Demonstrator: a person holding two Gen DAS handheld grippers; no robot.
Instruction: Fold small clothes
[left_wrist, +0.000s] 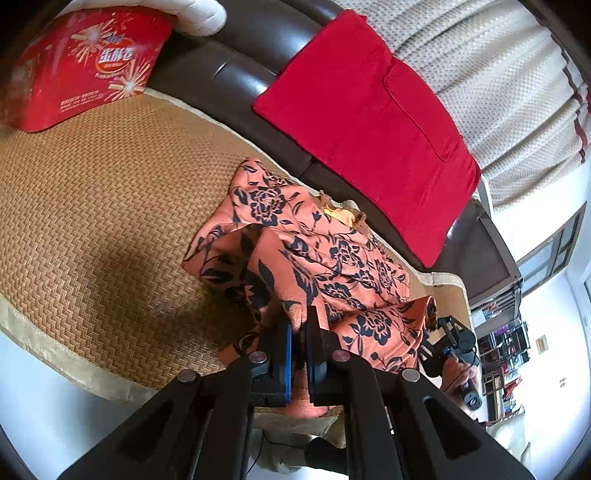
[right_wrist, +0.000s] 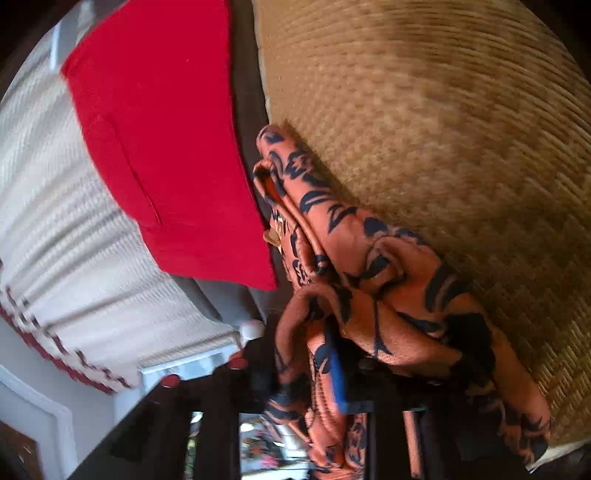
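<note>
Left tool (left_wrist: 299, 332): my jaws are clamped on a fold of the garment (left_wrist: 317, 258), near its front edge.
Right tool (right_wrist: 343, 373): jaws together on a bunched edge of the same cloth; this view is blurred.
Garment: orange with dark flowers, crumpled on the mat (left_wrist: 92, 192), near the red cushion (left_wrist: 369, 122).
Long axis: runs from the sofa back toward me, away from both tools.
Nearer hand: both grip the near end; the far end lies free.
Next, I judge: lifting and drawing both corners apart to spread it.
</note>
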